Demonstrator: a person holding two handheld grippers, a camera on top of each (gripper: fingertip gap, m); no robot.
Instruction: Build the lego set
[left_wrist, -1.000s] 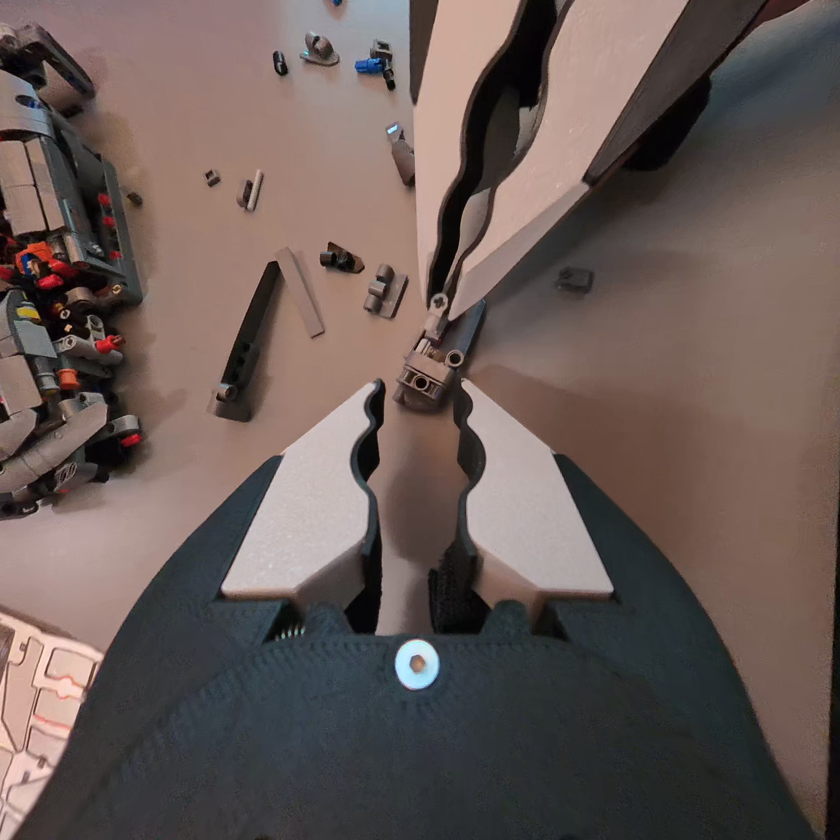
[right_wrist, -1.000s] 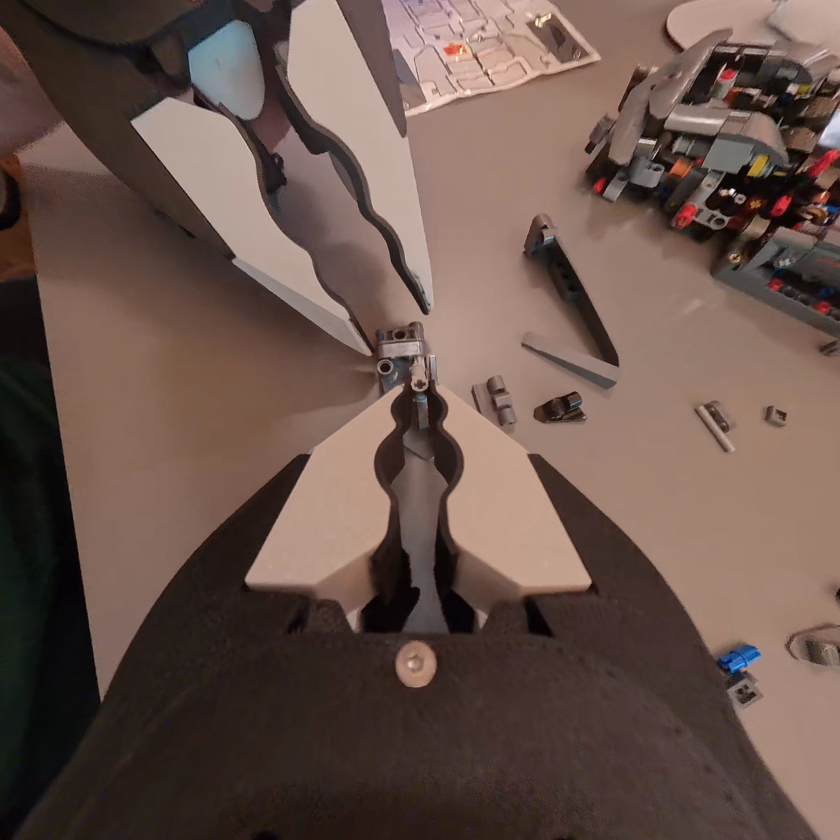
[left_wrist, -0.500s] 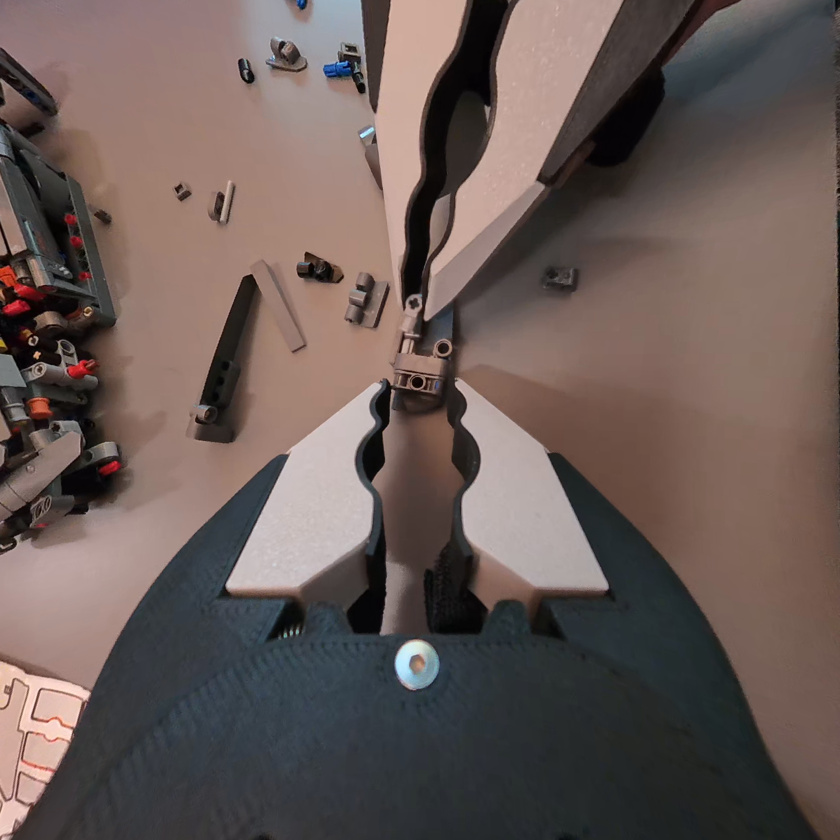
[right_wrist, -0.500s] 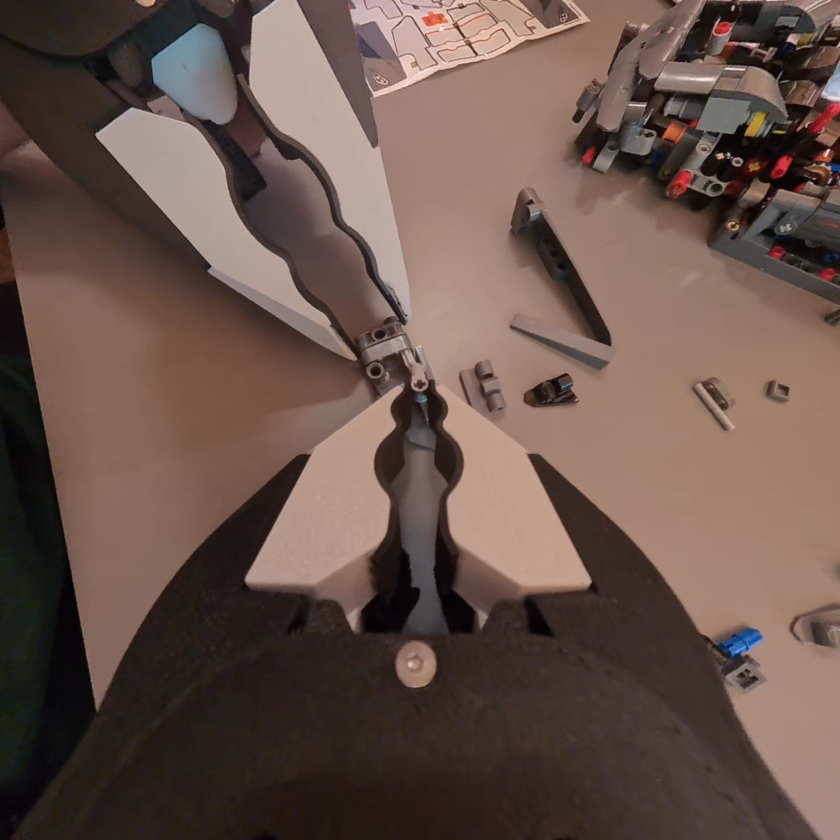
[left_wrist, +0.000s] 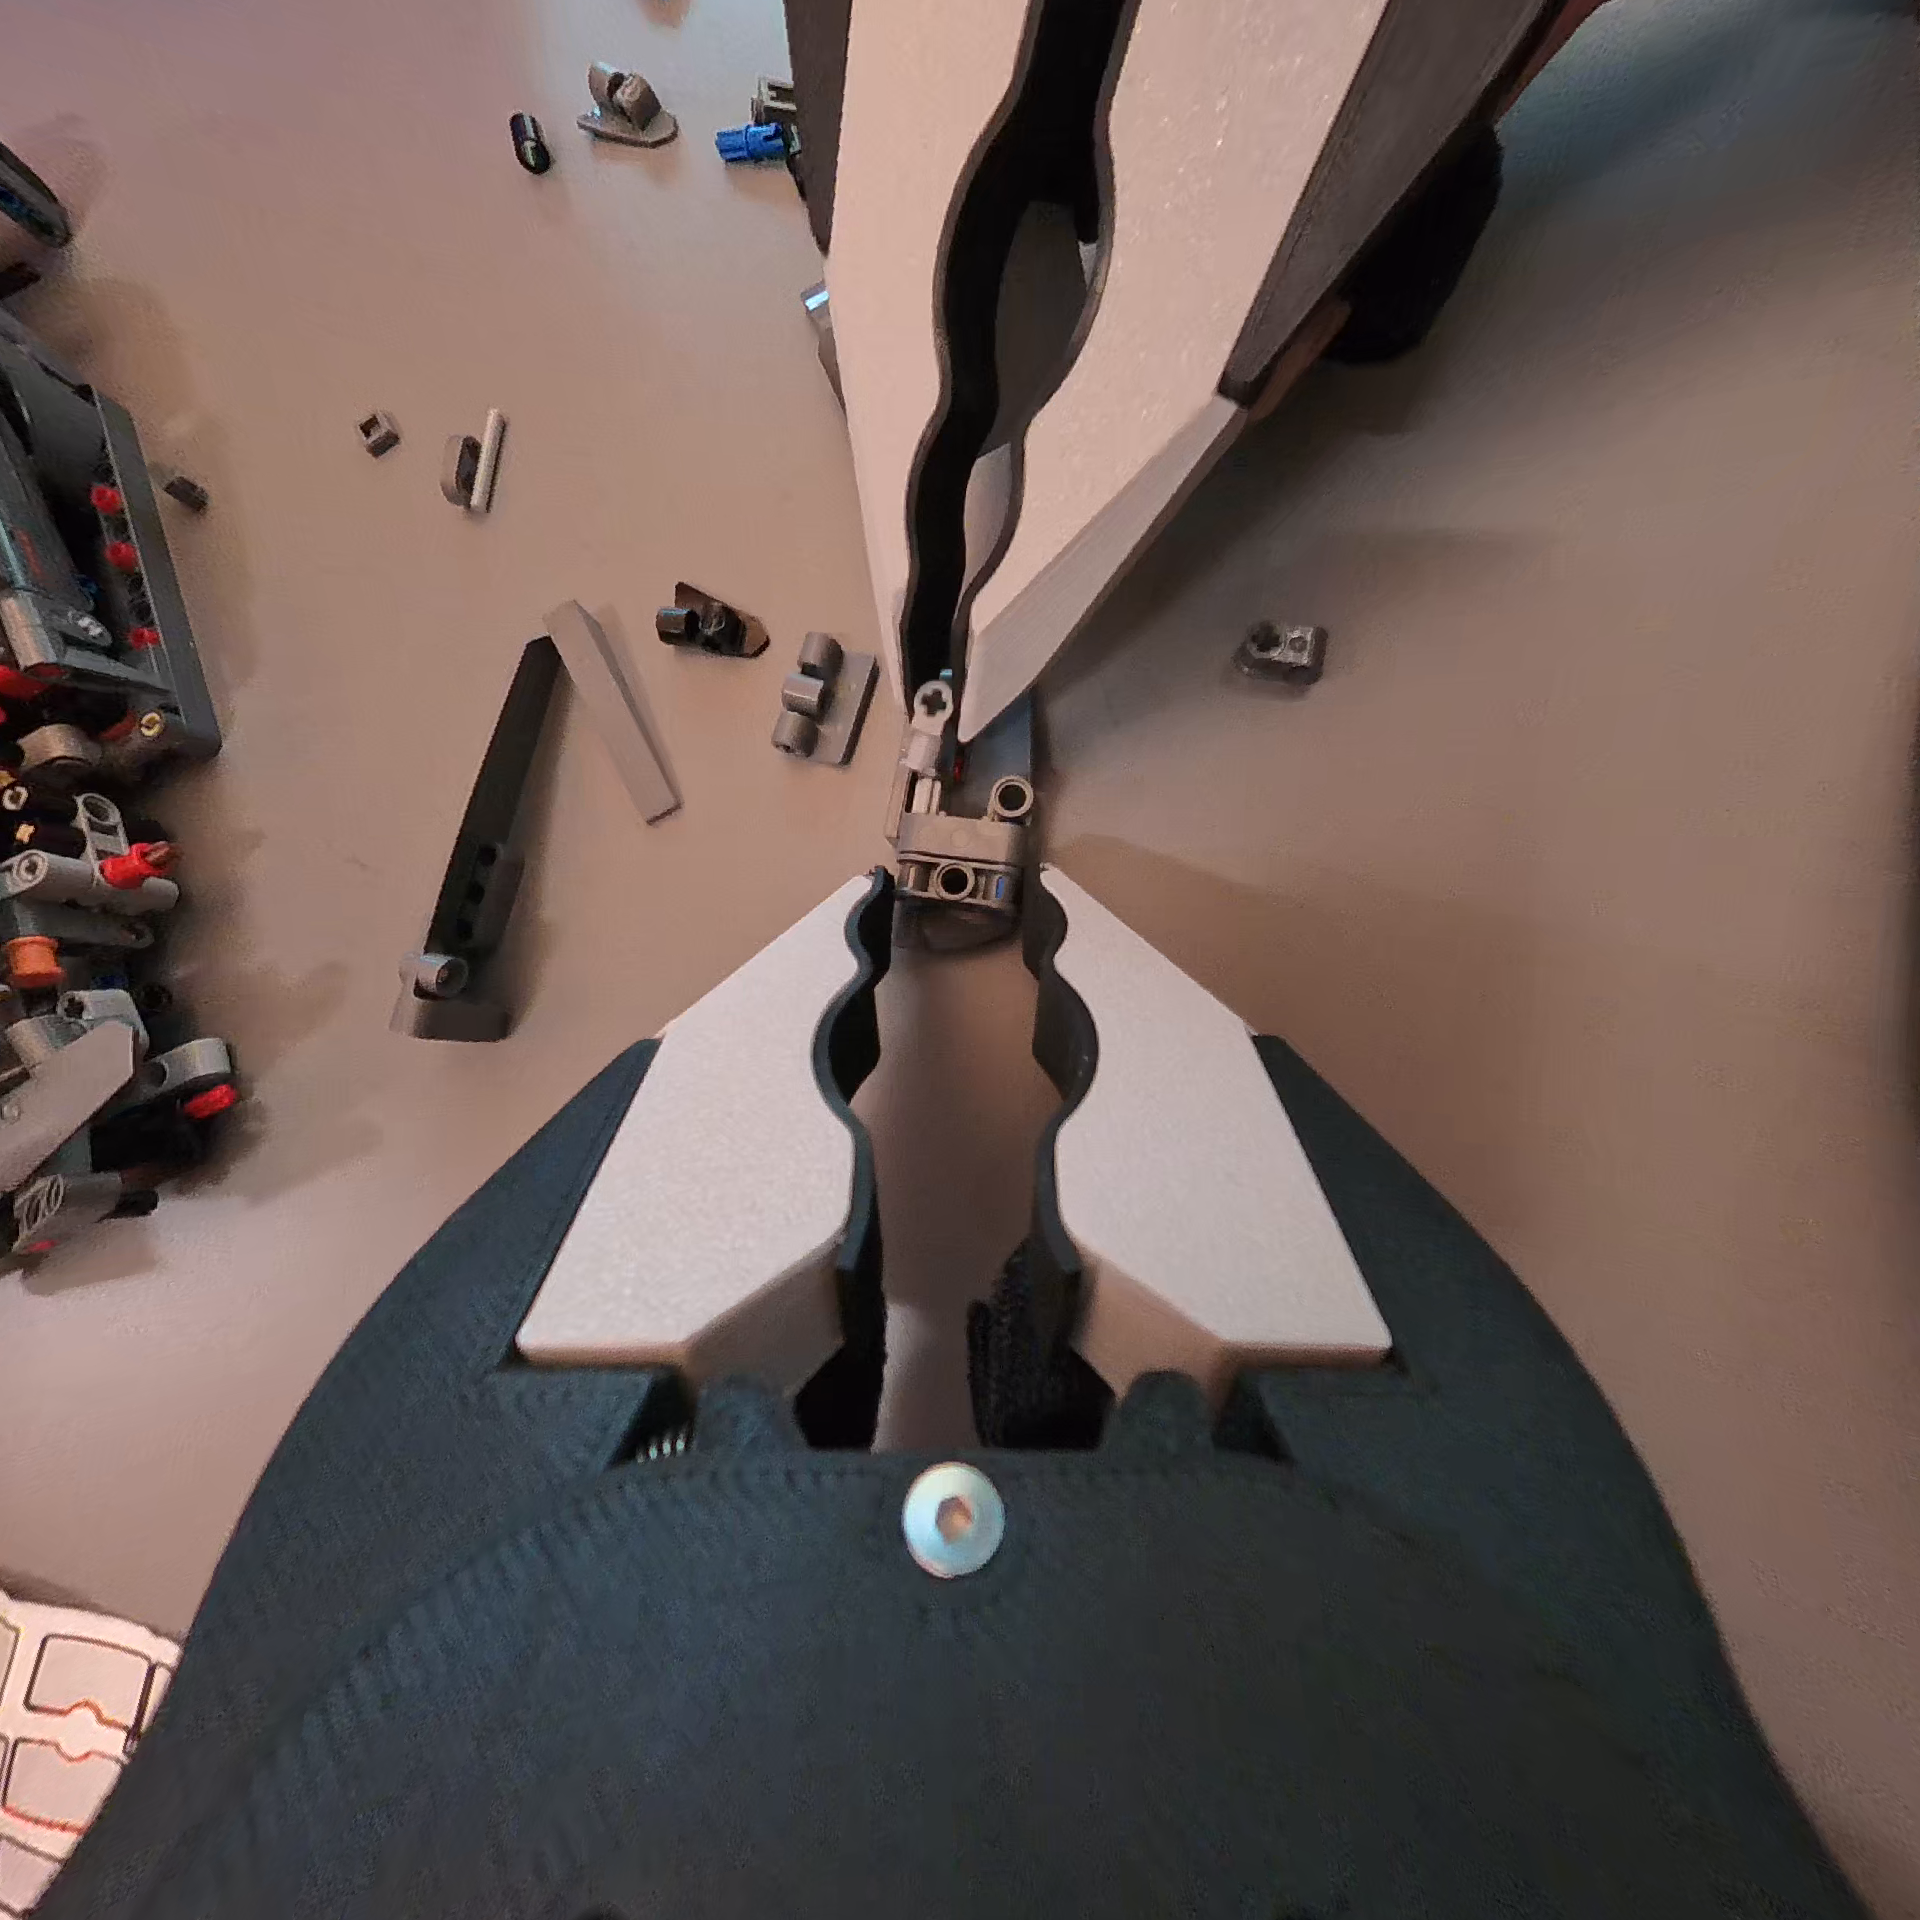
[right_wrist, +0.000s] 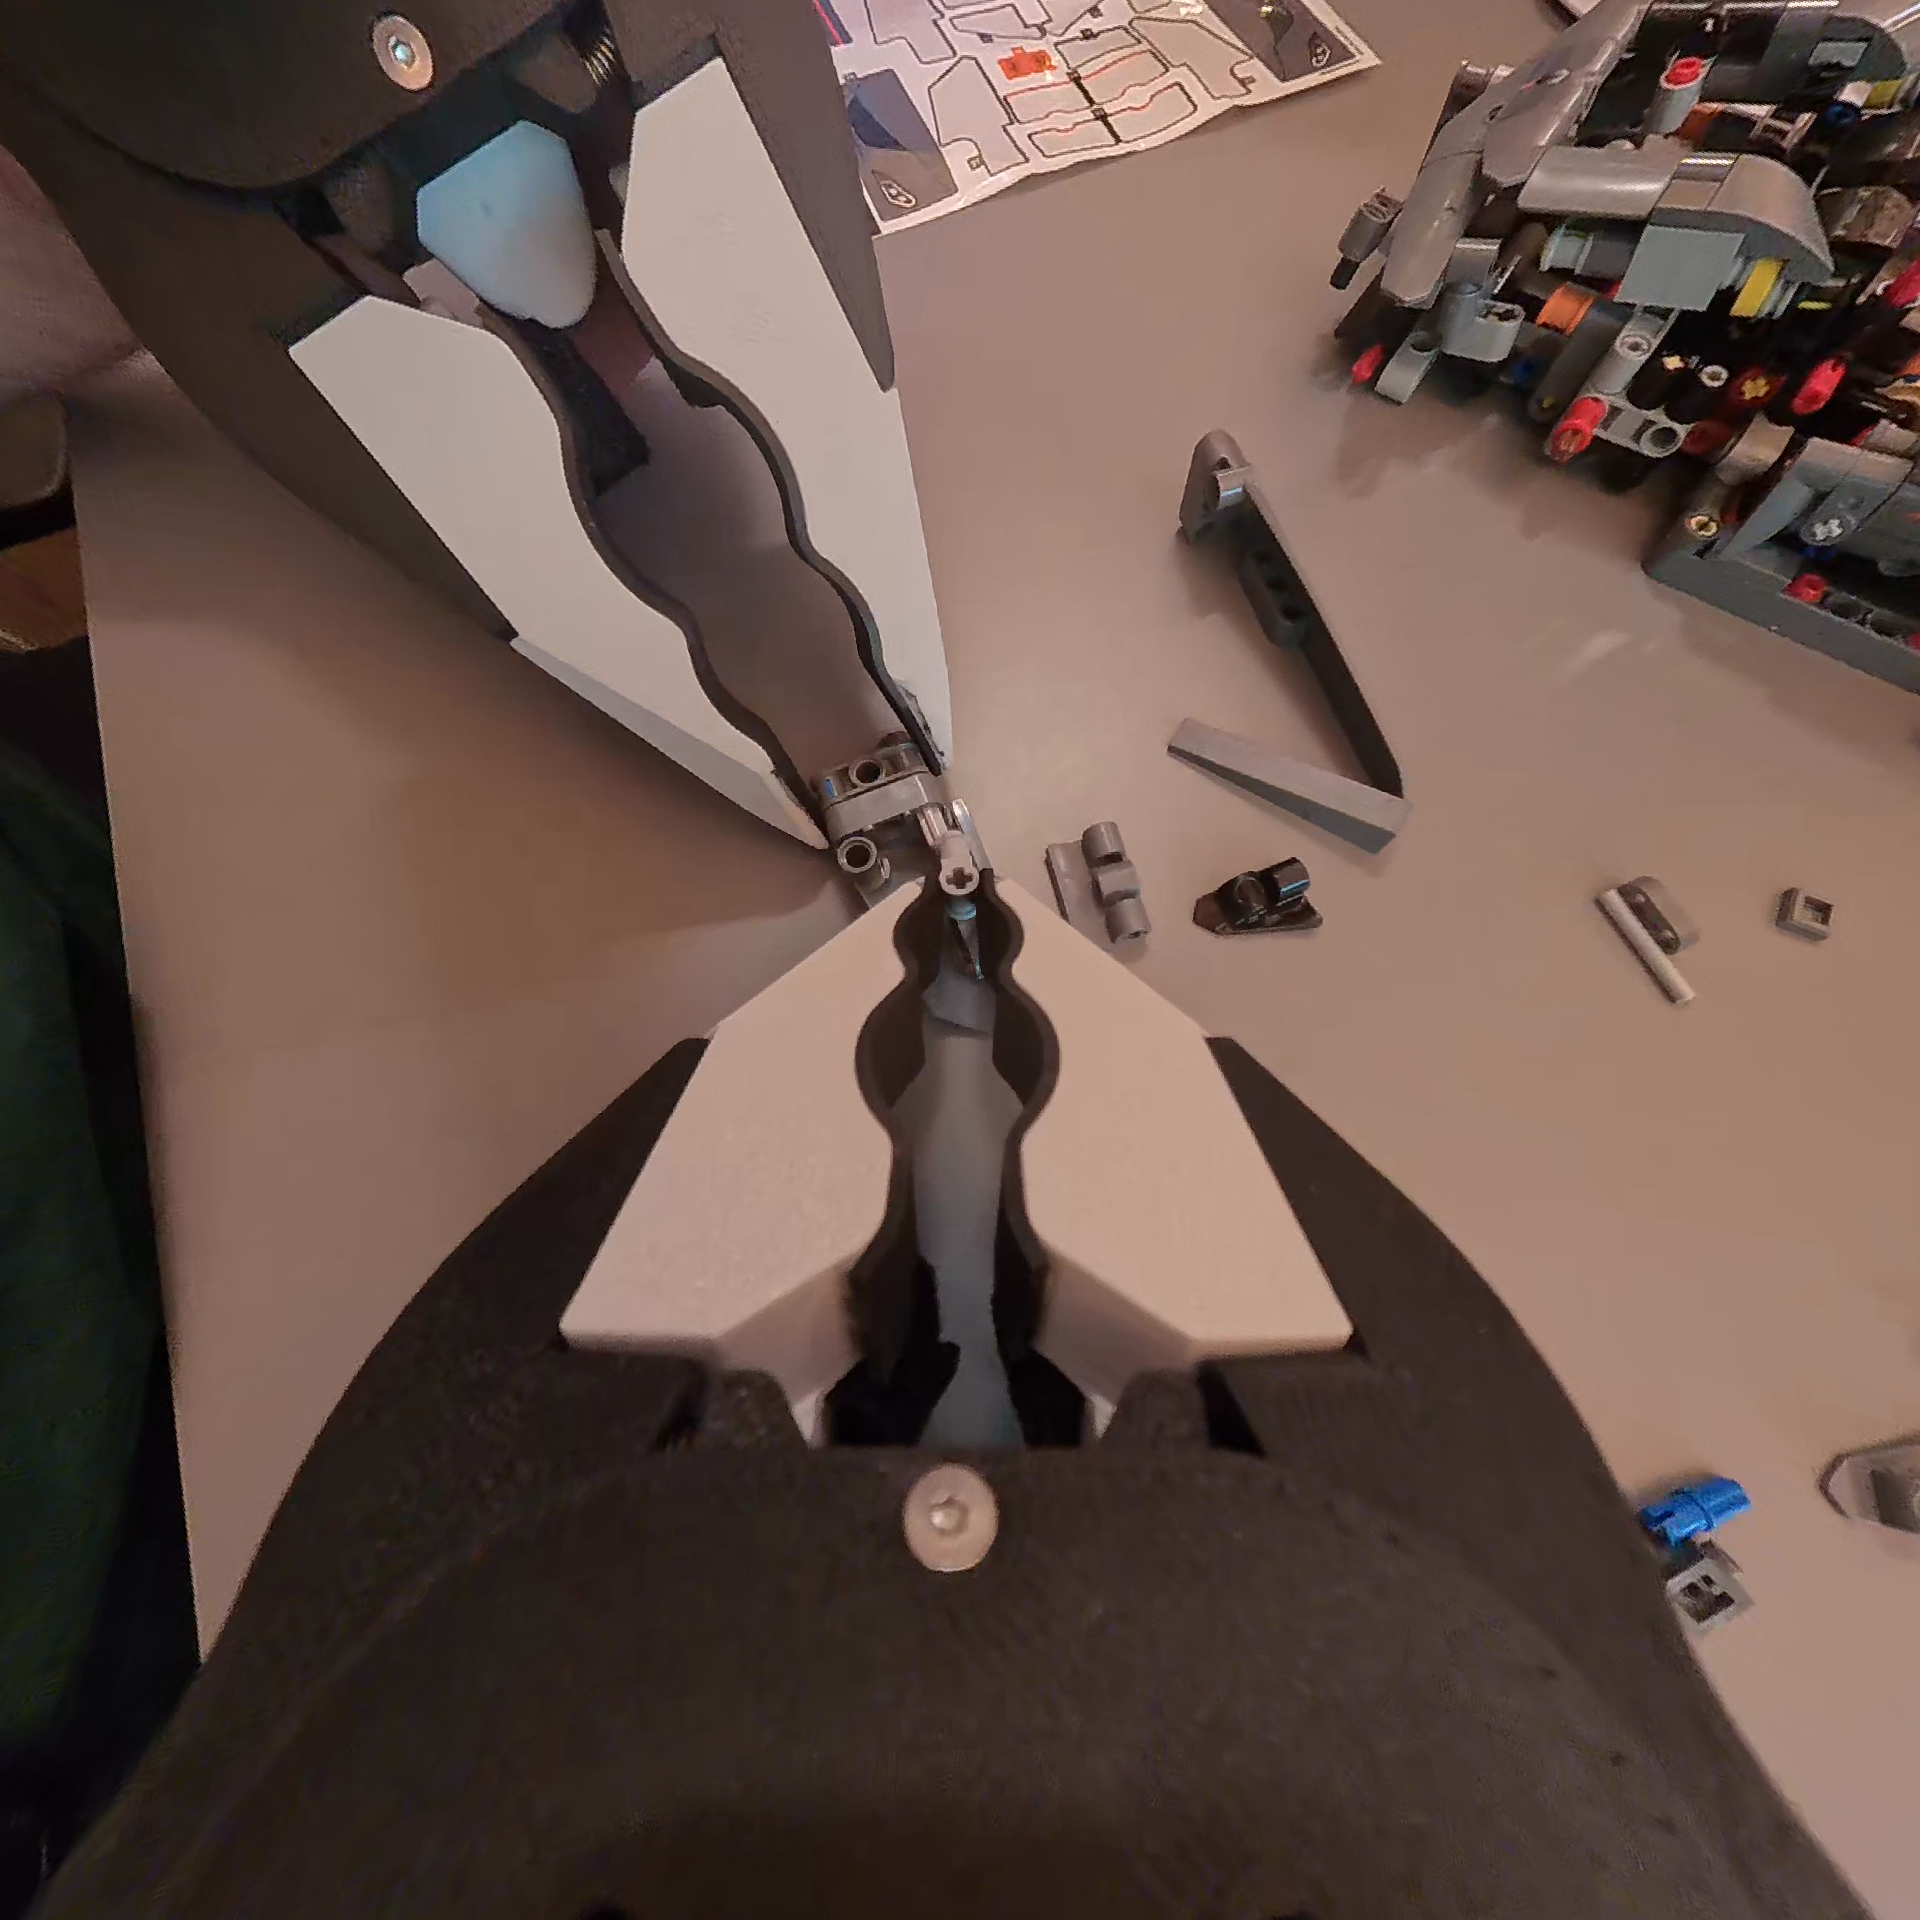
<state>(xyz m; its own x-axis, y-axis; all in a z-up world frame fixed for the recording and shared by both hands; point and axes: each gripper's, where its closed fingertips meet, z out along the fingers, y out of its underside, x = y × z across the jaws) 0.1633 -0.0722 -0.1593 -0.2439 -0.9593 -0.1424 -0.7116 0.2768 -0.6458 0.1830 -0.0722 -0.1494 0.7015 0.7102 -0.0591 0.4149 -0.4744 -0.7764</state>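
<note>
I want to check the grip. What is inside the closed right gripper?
The right gripper pinches a thin flat dark grey lego piece, joined to a light grey pin connector. How far the piece reaches back is hidden by the fingers.

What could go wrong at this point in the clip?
1. The left gripper only meets the small grey assembly at its fingertips, so it may slip.
2. The right gripper is shut on that assembly's thin dark panel, which could pop apart when pushed.
3. A drop could scatter it among loose parts like the hinge plate.
</note>
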